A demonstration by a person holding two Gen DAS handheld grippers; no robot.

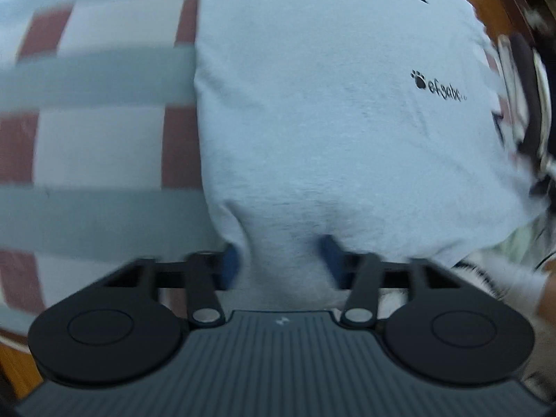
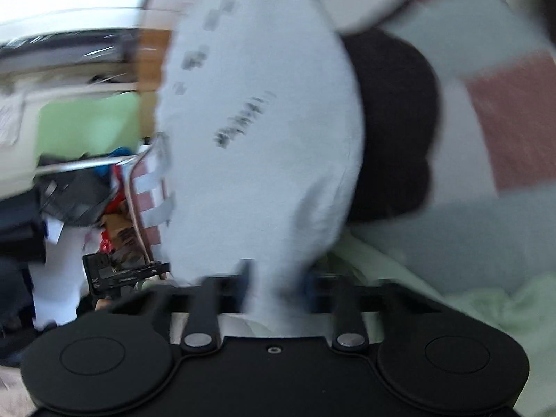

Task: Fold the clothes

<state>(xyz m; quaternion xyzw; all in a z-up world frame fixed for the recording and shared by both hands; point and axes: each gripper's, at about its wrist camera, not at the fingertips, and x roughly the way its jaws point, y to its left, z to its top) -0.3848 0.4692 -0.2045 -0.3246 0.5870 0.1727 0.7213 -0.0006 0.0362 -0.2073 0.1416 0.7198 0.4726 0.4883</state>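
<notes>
Left claw (image 1: 281,257): blue pads pinched on the near hem of the grey T-shirt (image 1: 330,104), cloth bunched between them. From the pinch the shirt runs straight ahead of the claw, long axis along the fingers, lying flat on the checked cover (image 1: 87,121) of grey, white and brick-red squares. Left edge of the shirt is a straight fold line. Black paw print with lettering (image 1: 438,88) sits ahead and right of the claw; more black marks at the far end.

Right claw (image 2: 278,276): pads pressed close together on a gathered edge of the same T-shirt (image 2: 260,121). Here the cloth stands up ahead of the claw, lifted off the cover, long axis away from the fingers, print blurred.

Right view only: a black garment (image 2: 392,128) just right of the raised shirt, pale green cloth (image 2: 486,305) right of the claw, clutter on the floor to the left, too blurred to name. Left view only: the paw print in focus and the flat part of the shirt.

Containers: cannot tell any apart.
</notes>
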